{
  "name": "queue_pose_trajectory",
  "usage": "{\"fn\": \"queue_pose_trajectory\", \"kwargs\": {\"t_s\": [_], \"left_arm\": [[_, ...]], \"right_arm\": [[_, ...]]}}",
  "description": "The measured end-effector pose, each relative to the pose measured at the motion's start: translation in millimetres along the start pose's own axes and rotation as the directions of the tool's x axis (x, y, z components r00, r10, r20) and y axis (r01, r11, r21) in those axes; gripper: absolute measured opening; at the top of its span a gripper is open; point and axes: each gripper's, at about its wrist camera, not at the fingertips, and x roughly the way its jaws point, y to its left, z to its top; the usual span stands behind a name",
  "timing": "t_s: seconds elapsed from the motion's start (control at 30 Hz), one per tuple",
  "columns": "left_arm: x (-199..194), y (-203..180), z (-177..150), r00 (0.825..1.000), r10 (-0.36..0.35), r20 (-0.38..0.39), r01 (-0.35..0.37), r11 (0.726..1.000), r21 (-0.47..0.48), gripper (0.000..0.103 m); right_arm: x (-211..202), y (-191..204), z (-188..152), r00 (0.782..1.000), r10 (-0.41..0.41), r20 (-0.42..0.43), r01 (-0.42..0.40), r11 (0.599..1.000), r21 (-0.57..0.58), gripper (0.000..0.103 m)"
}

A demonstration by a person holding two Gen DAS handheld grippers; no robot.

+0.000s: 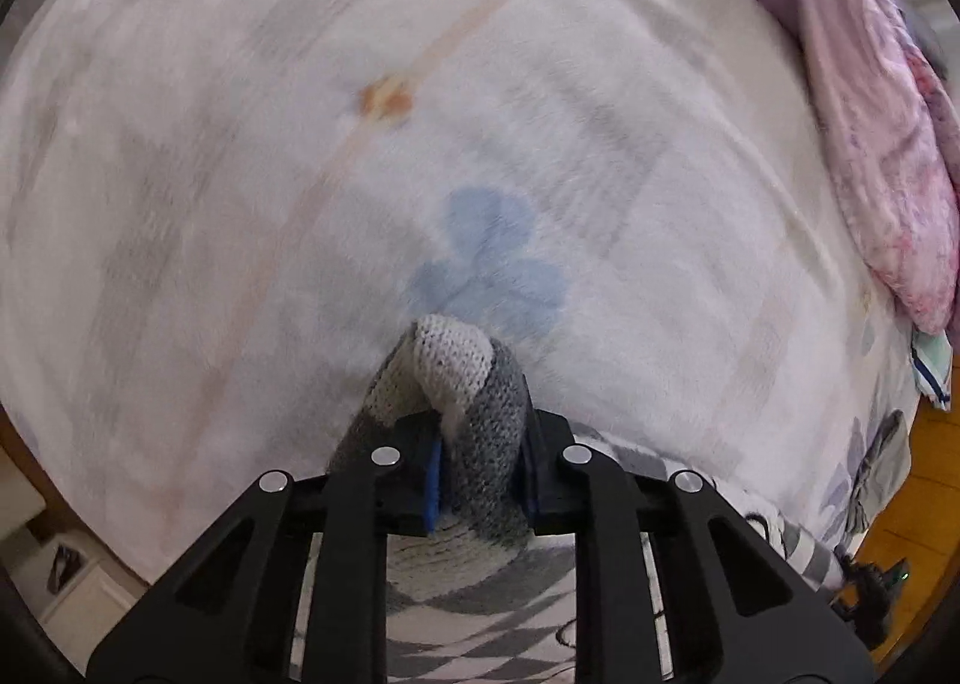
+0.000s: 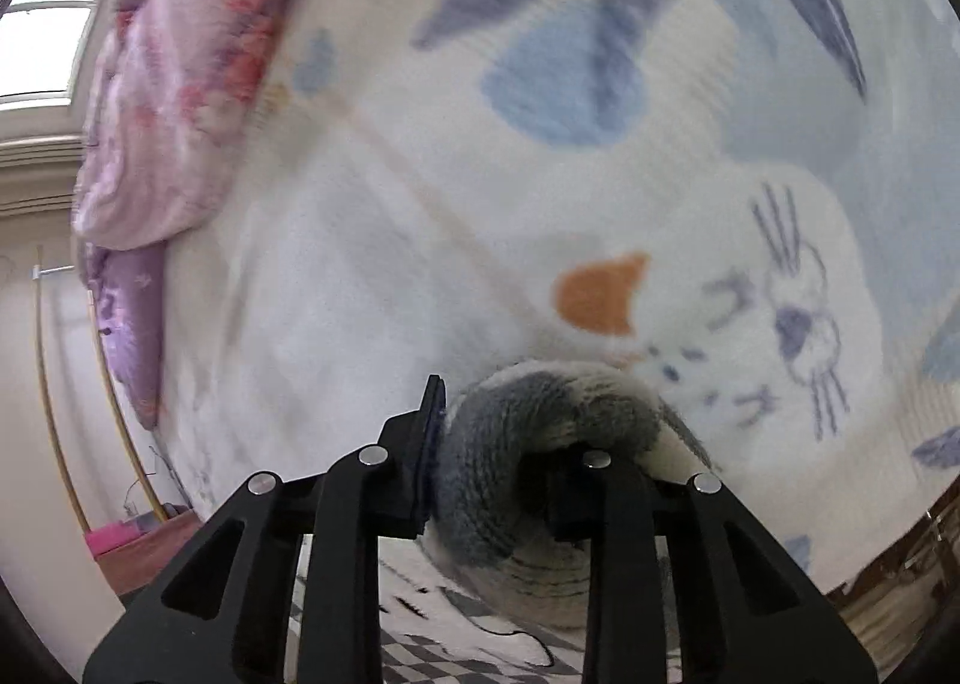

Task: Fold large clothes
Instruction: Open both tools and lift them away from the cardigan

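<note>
A grey and white knit sweater with a checkered pattern hangs below both grippers. In the left wrist view my left gripper (image 1: 480,444) is shut on a bunched fold of the sweater (image 1: 462,378), held above the bed. In the right wrist view my right gripper (image 2: 516,438) is shut on another bunched part of the sweater (image 2: 528,420); the knit covers the right finger. The rest of the sweater trails down under the fingers in both views (image 1: 480,612) (image 2: 480,624).
A white fleece bed cover with blue flowers and a rabbit print (image 1: 420,144) (image 2: 540,204) fills both views. A pink quilt (image 1: 870,114) (image 2: 180,54) and a purple pillow (image 2: 132,324) lie at the bed's edge. Wooden floor (image 1: 912,504) shows beside the bed.
</note>
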Motion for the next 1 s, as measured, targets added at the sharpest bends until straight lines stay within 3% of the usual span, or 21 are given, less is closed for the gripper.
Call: {"fn": "queue_pose_trajectory", "kwargs": {"t_s": [0.17, 0.3, 0.4, 0.43, 0.5, 0.53, 0.57, 0.6, 0.67, 0.73, 0.77, 0.8, 0.87, 0.93, 0.97, 1.0], "left_arm": [[-21.1, -21.9, 31.5, 0.996, -0.073, 0.052, 0.073, 0.997, 0.000, 0.019], [-29.6, -70.4, 63.7, 0.990, -0.085, 0.116, 0.077, 0.994, 0.075, 0.019], [-30.0, -95.1, 92.8, 0.983, -0.121, 0.139, 0.104, 0.987, 0.122, 0.022], [-24.5, -103.9, 101.0, 0.986, -0.107, 0.131, 0.088, 0.986, 0.141, 0.029], [-14.9, -120.9, 112.8, 0.985, 0.014, 0.173, -0.044, 0.984, 0.175, 0.053], [-12.3, -128.0, 114.4, 0.974, 0.101, 0.202, -0.140, 0.971, 0.192, 0.070], [-12.4, -133.8, 111.1, 0.958, 0.157, 0.240, -0.211, 0.953, 0.219, 0.070], [-13.9, -136.6, 105.6, 0.950, 0.160, 0.269, -0.228, 0.943, 0.244, 0.070], [-17.4, -139.8, 87.9, 0.925, 0.161, 0.345, -0.265, 0.924, 0.277, 0.070], [-16.9, -146.1, 71.6, 0.913, 0.133, 0.385, -0.264, 0.914, 0.309, 0.069], [-16.2, -151.3, 61.7, 0.913, 0.088, 0.398, -0.233, 0.914, 0.332, 0.064], [-14.7, -157.9, 53.0, 0.908, 0.044, 0.417, -0.206, 0.913, 0.352, 0.059], [-6.1, -177.9, 35.7, 0.892, -0.026, 0.451, -0.178, 0.898, 0.403, 0.043], [14.1, -202.2, 21.6, 0.868, 0.009, 0.496, -0.239, 0.883, 0.403, 0.031], [23.0, -209.6, 18.4, 0.866, 0.015, 0.500, -0.248, 0.881, 0.403, 0.028], [34.8, -216.1, 15.5, 0.875, -0.014, 0.485, -0.217, 0.882, 0.418, 0.027]], "right_arm": [[-7.2, 36.3, 32.0, 0.998, 0.058, 0.032, -0.058, 0.998, -0.013, 0.023], [-2.3, 82.3, 65.4, 0.995, 0.073, 0.069, -0.068, 0.995, -0.074, 0.022], [6.1, 107.4, 97.9, 0.992, 0.034, 0.120, -0.022, 0.995, -0.098, 0.022], [13.7, 113.1, 107.5, 0.991, 0.012, 0.130, 0.001, 0.996, -0.094, 0.024], [31.0, 114.9, 124.5, 0.995, -0.058, 0.075, 0.064, 0.995, -0.074, 0.031], [36.0, 114.0, 126.1, 0.992, -0.102, 0.069, 0.106, 0.993, -0.058, 0.037], [35.4, 116.2, 123.8, 0.988, -0.125, 0.095, 0.131, 0.989, -0.063, 0.052], [30.1, 122.4, 115.7, 0.975, -0.160, 0.153, 0.178, 0.978, -0.112, 0.069], [17.9, 137.9, 90.0, 0.927, -0.230, 0.297, 0.303, 0.925, -0.229, 0.071], [15.0, 157.2, 60.1, 0.884, -0.197, 0.423, 0.357, 0.870, -0.340, 0.071], [18.7, 166.3, 48.8, 0.882, -0.163, 0.442, 0.355, 0.848, -0.394, 0.063], [25.5, 178.8, 31.3, 0.884, -0.129, 0.450, 0.354, 0.812, -0.463, 0.043], [50.0, 201.1, 4.0, 0.915, -0.022, 0.403, 0.275, 0.764, -0.584, 0.032], [81.0, 218.5, -16.4, 0.929, 0.029, 0.368, 0.239, 0.712, -0.660, 0.024], [93.8, 223.4, -23.7, 0.935, 0.038, 0.353, 0.231, 0.692, -0.684, 0.018], [119.0, 229.3, -32.6, 0.943, 0.033, 0.332, 0.225, 0.669, -0.709, 0.014]]}}
